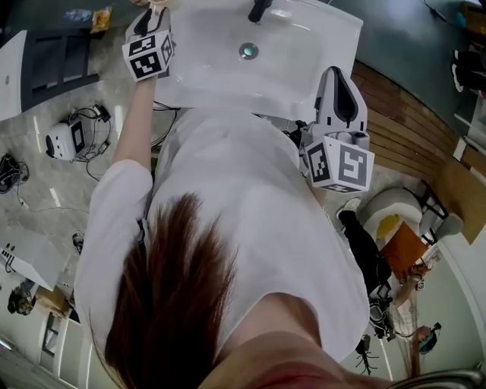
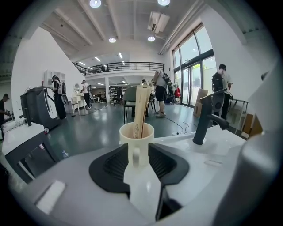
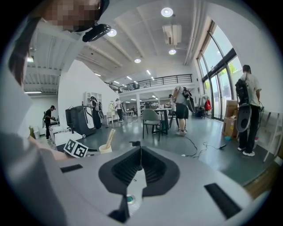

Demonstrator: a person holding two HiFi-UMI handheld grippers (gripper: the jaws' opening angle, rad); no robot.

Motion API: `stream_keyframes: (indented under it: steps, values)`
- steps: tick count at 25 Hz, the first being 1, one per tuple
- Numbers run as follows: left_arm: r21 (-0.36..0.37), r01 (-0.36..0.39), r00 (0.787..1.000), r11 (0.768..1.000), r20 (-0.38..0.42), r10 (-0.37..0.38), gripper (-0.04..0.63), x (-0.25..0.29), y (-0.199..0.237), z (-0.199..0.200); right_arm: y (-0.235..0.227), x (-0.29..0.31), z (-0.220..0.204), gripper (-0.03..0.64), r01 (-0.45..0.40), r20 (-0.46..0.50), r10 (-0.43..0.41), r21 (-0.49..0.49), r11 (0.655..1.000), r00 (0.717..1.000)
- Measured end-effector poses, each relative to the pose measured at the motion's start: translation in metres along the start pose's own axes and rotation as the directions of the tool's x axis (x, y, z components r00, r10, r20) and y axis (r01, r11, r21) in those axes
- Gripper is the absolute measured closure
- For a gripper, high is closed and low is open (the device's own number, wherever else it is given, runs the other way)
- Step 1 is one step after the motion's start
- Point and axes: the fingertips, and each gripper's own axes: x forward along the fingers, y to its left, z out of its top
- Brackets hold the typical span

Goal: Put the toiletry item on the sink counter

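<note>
Tall windows (image 2: 194, 62), ceiling lights (image 2: 95, 3), grey chair (image 3: 151, 118)

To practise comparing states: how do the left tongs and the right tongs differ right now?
The left tongs have jaws wide apart; the right tongs have jaws meeting at the tips. A cream cup with a tall toiletry item stands between the left tongs' jaws; the right tongs hold nothing. The left tongs reach the sink's far corner; the right tongs hang by its near edge. Both bear a marker cube.
</note>
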Motion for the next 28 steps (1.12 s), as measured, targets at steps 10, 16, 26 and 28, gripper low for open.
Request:
stream_keyframes:
  steps: [10, 16, 26, 28]
  values:
    - [0.047, 0.000, 0.999, 0.999, 0.054, -0.003, 0.526, -0.022, -0.005, 0.028, 0.000, 0.002, 0.003, 0.606, -0.012, 0.014, 0.012, -0.011, 1.000, 1.000]
    - [0.077, -0.029, 0.993, 0.997, 0.114, 0.020, 0.586, -0.041, -0.010, 0.065, 0.001, 0.003, 0.005, 0.606, -0.022, 0.017, 0.023, -0.022, 1.000, 1.000]
    - [0.039, 0.028, 0.978, 0.999, 0.207, -0.036, 0.586, -0.067, -0.030, 0.113, 0.001, 0.004, 0.008, 0.606, -0.033, 0.023, 0.034, -0.030, 0.999, 0.999]
    - [0.038, 0.037, 0.973, 0.999, 0.225, -0.044, 0.588, -0.075, -0.034, 0.119, -0.001, 0.004, 0.009, 0.606, -0.032, 0.026, 0.032, -0.032, 0.999, 0.999]
